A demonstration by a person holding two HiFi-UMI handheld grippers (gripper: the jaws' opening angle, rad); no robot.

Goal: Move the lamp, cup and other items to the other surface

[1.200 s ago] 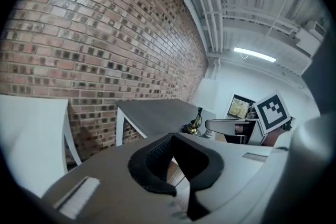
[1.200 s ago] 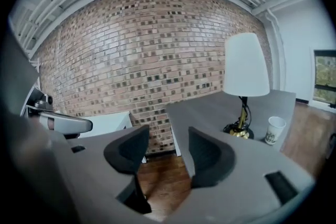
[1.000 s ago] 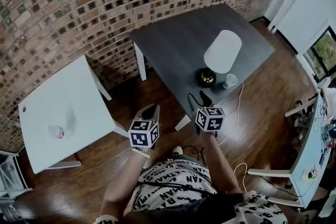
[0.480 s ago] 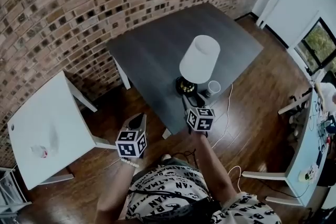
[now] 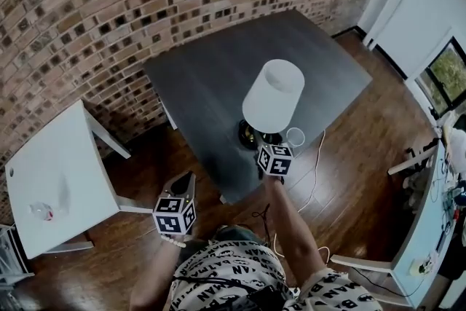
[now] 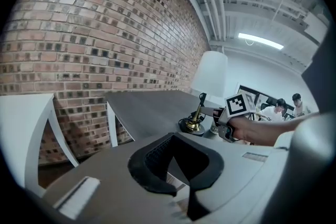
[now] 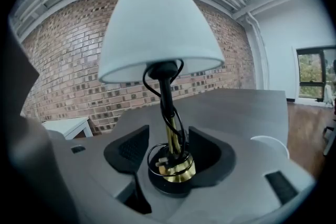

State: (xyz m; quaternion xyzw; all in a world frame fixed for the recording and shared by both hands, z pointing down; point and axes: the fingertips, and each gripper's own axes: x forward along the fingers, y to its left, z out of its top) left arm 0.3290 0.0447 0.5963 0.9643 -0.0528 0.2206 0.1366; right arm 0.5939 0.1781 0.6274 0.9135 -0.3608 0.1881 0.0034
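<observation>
1. Head view: the right gripper [image 5: 268,146] was at the dark table's [image 5: 211,76] near edge a second ago. It has now moved in to the foot of the lamp [image 5: 271,96], under the shade.
2. Right gripper view: jaws are parted, same width as before. The lamp's brass stem and black foot sit framed between the pads [image 7: 128,152], with no contact visible, so nothing is gripped yet.
3. Left gripper [image 6: 176,157]: jaws are spread with nothing between them. It hangs over the floor between the two tables and has only drifted a little.
4. Lamp is upright near the dark table's front edge. The cup [image 5: 295,137] is just beside its foot; can't tell if they touch. The cord [image 5: 317,171] drops off the edge to the floor.
5. White table [image 5: 58,171] at left carries one small clear item [image 5: 41,211]. It's likely the destination.
6. My read: the approach is done and the next step is clamping the stem. Lamp and cup are both unmoved. Watch for the cord snagging and the top-heavy shade tipping on lift.
</observation>
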